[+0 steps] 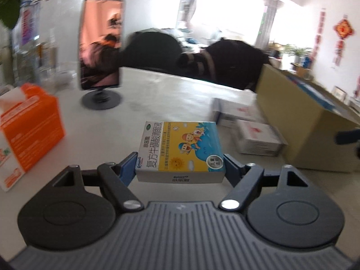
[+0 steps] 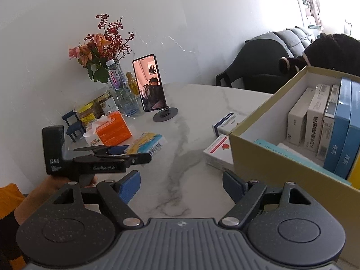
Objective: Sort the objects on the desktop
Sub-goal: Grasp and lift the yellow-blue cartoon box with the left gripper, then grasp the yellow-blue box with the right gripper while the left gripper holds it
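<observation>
Left gripper (image 1: 180,166) clamps the yellow-and-blue medicine box (image 1: 180,148) flat by its side walls, lifted above the marble table (image 2: 191,117), apparently for carrying to the cardboard storage box (image 2: 265,157) where similar cartons stand filed; right gripper (image 2: 181,184) hovers nearby, jaws spread wide and empty, two more cartons (image 2: 219,151) beside the box

Each of your cameras looks forward, low over the counter (image 2: 193,103); both share the phone stand (image 1: 101,100) and orange tissue box (image 2: 112,130).
</observation>
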Tool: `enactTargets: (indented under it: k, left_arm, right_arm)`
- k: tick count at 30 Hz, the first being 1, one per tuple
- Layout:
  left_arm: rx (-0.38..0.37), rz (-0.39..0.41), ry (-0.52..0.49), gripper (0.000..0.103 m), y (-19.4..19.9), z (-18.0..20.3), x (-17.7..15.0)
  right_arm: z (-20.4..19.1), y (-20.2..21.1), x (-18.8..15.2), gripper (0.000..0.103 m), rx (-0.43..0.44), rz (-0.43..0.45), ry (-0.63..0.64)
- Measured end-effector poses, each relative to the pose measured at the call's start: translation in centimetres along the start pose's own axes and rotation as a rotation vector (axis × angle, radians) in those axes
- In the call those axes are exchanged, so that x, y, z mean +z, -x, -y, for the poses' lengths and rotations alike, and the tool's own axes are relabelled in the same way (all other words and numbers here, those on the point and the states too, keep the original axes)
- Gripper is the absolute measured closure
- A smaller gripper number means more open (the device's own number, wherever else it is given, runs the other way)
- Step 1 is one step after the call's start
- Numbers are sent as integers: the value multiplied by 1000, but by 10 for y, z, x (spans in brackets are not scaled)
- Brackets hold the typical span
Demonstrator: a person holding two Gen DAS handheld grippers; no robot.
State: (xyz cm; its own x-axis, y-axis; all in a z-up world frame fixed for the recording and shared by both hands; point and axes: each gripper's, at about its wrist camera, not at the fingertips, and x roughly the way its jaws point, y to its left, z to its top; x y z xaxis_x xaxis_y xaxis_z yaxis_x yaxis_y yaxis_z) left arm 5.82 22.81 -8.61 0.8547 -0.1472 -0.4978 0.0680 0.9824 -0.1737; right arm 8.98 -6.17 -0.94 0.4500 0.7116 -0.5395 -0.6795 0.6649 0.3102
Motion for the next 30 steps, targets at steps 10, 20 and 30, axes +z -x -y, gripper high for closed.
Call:
enactTargets:
  k: [10, 20, 30]
  left_arm:
    - [-292, 55, -157, 25, 17, 41, -6]
    - [-553, 92, -221, 25, 15, 62, -13]
    - [-633, 87, -228, 24, 8, 61, -13]
  right_arm:
    - [19, -3, 7, 24, 89, -15, -122]
    - [40, -14, 14, 48, 198, -91, -224]
    - [55, -22, 9, 67, 316, -119, -328]
